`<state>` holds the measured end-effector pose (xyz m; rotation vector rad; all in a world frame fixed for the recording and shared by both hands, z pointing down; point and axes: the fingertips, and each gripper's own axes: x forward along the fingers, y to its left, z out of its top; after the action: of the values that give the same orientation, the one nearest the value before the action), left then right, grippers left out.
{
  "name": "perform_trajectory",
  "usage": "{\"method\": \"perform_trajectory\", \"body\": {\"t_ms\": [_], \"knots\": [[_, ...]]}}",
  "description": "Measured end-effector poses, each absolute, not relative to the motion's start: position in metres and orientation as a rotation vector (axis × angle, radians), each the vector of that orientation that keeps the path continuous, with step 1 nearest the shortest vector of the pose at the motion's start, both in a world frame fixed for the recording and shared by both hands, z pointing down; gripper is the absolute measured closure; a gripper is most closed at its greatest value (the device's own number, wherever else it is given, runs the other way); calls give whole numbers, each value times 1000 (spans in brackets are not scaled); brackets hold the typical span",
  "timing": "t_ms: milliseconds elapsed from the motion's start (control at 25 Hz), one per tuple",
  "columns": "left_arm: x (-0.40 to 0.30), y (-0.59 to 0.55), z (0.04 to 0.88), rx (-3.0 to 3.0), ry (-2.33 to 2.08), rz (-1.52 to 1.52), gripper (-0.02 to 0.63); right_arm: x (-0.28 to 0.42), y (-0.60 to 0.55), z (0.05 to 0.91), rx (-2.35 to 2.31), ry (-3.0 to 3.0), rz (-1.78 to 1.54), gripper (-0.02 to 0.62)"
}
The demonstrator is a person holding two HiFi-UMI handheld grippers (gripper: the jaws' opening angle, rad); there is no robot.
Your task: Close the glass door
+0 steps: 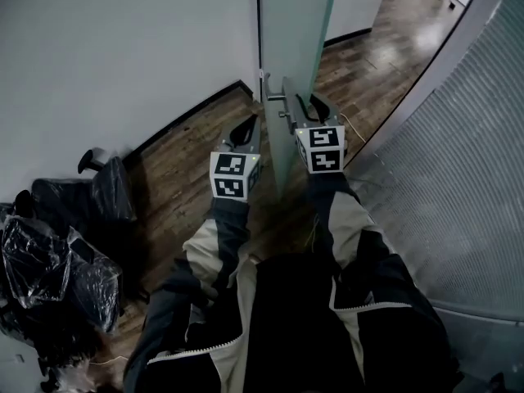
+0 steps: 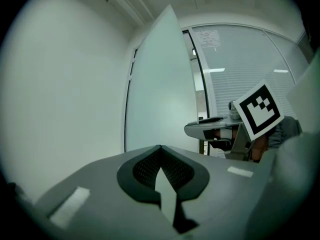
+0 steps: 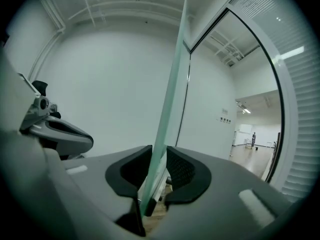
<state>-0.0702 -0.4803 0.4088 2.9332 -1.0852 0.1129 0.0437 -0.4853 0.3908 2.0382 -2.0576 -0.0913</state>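
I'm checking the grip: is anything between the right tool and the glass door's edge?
Nothing visible does. The glass door runs edge-on straight between the jaws of the right tool, which are closed on its two faces.

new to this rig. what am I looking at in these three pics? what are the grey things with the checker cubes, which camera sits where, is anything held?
There is no robot here. A person holds a hand-held gripper in each hand, and the marker cubes are part of those grippers.

The head view looks steeply down from the person's head. It shows the left gripper and right gripper reaching toward the edge of a glass door, above a wooden floor. By the wall at the left sit black things wrapped in plastic.

The other two pictures come from a camera on each gripper, looking along its jaws. In the left gripper view the jaw tips meet with nothing between them. In the right gripper view the door's edge runs between the jaws, which appear to clamp it.
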Motion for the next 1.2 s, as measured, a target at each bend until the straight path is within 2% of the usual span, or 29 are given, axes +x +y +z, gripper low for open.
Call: {"method": "perform_trajectory", "body": {"t_ms": [440, 760, 1200], "knots": [[6, -468, 405, 2969, -1008, 133, 606, 195, -462, 391, 2152, -1897, -41, 522], [70, -474, 389, 2971, -937, 115, 606, 291, -467, 385, 2237, -1824, 13, 512], [120, -459, 389, 2993, -857, 130, 606, 380, -472, 385, 2288, -1805, 94, 499]]}}
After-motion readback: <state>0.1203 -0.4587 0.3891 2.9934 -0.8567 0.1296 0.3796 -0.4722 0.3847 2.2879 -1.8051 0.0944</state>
